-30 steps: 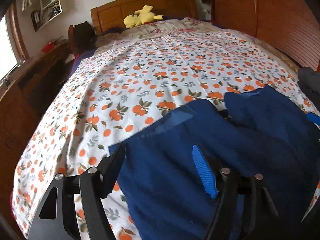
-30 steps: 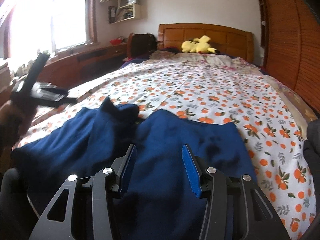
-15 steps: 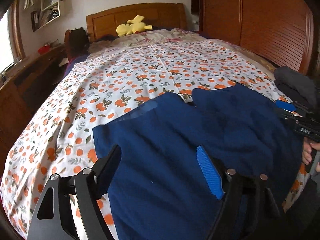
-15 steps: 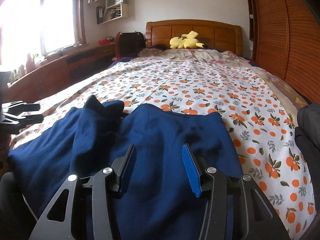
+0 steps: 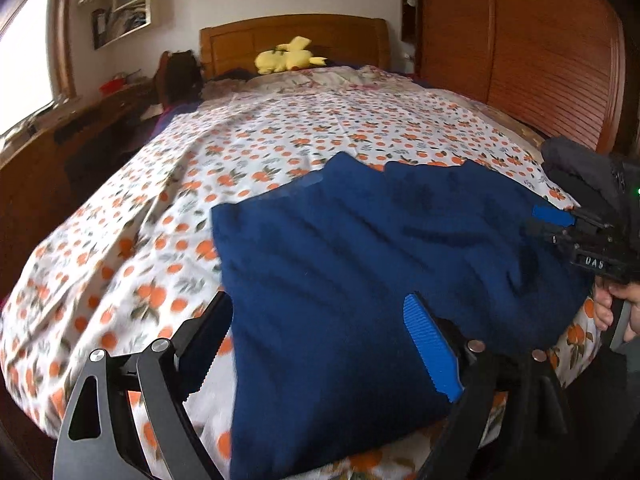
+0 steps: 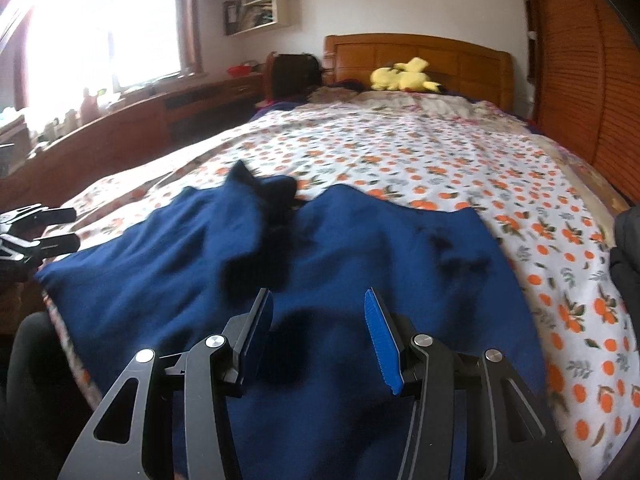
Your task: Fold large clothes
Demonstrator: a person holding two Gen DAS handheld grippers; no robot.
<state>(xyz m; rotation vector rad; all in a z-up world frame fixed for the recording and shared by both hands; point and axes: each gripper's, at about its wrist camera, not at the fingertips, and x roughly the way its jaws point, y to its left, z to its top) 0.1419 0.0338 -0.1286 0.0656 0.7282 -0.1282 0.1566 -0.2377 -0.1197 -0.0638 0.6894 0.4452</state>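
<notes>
Left gripper (image 5: 320, 344) jaws opening, seemingly above navy garment (image 5: 360, 280)

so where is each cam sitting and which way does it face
Left wrist: on the left gripper, jaws opening, above the navy garment, facing the headboard; shows the right gripper and a hand.
Right wrist: on the right gripper, facing likewise; shows the left gripper.
Shared: garment, orange-print bedspread, yellow plush.
</notes>
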